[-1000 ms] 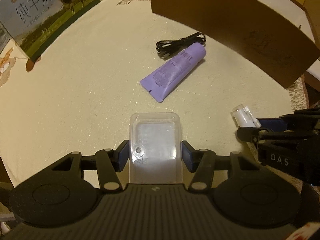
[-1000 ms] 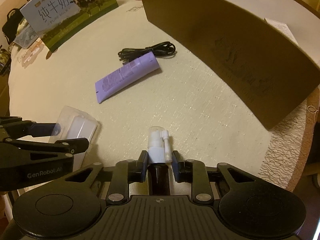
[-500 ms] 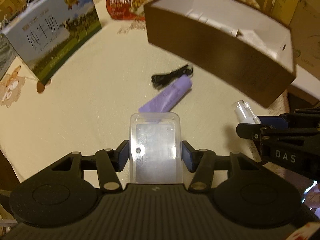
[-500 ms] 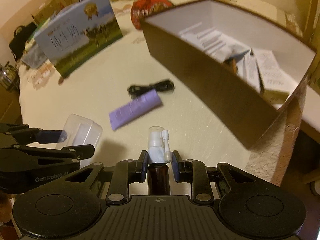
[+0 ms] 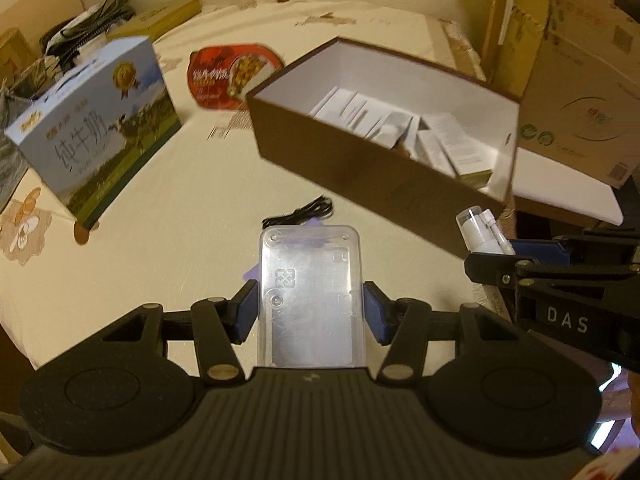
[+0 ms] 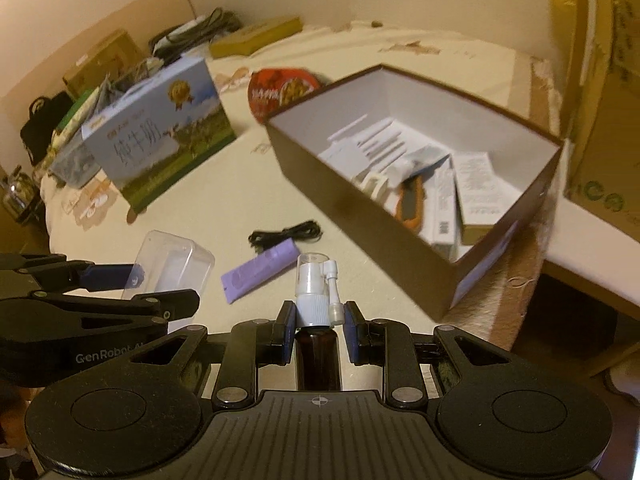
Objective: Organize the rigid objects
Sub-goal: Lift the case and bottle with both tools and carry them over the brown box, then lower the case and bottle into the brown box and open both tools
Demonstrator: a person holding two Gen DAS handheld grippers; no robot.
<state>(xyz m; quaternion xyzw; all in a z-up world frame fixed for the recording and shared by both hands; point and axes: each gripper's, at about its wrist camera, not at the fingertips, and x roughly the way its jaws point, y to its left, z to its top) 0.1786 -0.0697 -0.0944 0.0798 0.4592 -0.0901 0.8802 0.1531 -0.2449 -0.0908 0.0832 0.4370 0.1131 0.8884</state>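
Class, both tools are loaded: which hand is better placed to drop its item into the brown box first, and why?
Probably the right. Its tool, shut on the spray bottle, is on the side nearer the box, whose open corner sits just ahead. The left tool, gripping the clear case, sits farther from the box.

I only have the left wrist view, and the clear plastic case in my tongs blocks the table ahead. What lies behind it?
Observer: A purple squeeze tube lies flat, its far end beside the coiled black cable.
Operator: What's clamped on my right? I only see a white tip.
Observer: A brown bottle with a white spray cap, gripped at the neck by the right tongs.
Operator: Does the near wall of the open brown box hide anything from me?
Observer: Yes, an orange-and-grey handled tool lies just inside that wall.
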